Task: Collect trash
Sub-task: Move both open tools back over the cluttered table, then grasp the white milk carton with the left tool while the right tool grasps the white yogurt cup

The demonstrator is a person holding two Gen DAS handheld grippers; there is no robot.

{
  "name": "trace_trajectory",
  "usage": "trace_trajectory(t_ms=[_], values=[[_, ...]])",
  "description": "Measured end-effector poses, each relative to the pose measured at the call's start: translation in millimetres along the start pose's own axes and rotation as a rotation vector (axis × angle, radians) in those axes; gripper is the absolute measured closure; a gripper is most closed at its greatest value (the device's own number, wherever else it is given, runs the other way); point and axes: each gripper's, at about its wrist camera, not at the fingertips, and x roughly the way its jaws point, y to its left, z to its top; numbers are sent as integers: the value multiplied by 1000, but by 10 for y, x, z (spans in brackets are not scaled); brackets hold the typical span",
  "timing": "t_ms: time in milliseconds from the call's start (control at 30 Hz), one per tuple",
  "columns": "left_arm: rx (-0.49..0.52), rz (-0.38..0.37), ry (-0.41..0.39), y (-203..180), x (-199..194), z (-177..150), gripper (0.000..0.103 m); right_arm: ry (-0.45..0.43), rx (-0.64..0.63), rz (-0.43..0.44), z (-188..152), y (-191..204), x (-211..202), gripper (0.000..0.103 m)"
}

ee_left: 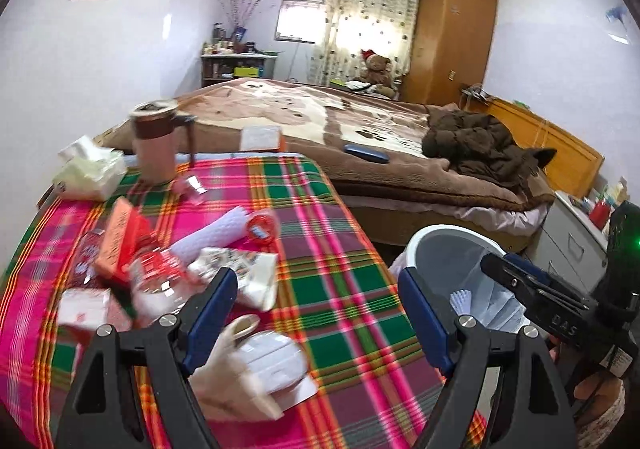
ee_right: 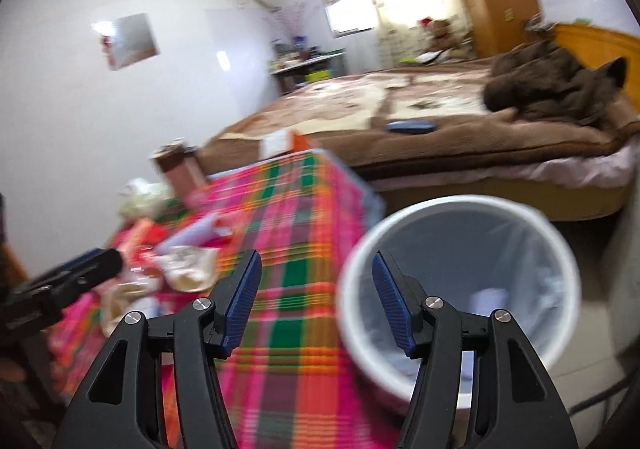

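Observation:
Trash lies on the plaid tablecloth [ee_left: 328,289]: a white plastic lid [ee_left: 272,361], crumpled paper [ee_left: 248,273], a red box [ee_left: 120,237], a white foam roll [ee_left: 216,233] and clear wrappers [ee_left: 160,281]. My left gripper [ee_left: 320,313] is open and empty above the cloth, right of the pile. A white bin [ee_left: 452,261] with a clear liner stands beside the table. My right gripper [ee_right: 316,301] is open and empty at the table edge by the bin [ee_right: 460,281]; it also shows in the left wrist view [ee_left: 516,277]. The right wrist view is blurred.
A pink mug [ee_left: 156,145] and a tissue pack [ee_left: 88,173] stand at the table's far left. A bed [ee_left: 360,129] with a brown jacket [ee_left: 480,145] lies behind. A grey cabinet [ee_left: 572,241] stands right of the bin.

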Motion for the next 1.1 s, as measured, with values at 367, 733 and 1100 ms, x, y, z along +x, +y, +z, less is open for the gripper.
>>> trace_trajectory(t_ms=[367, 733, 1100], values=[[-87, 154, -14, 739, -302, -173, 18, 50, -63, 121, -219, 466, 133, 41], [-178, 229, 13, 1297, -357, -423, 18, 113, -148, 164, -446, 838, 207, 41], [-199, 220, 36, 1523, -238, -430, 17, 162, -220, 189, -539, 1123, 330, 41]])
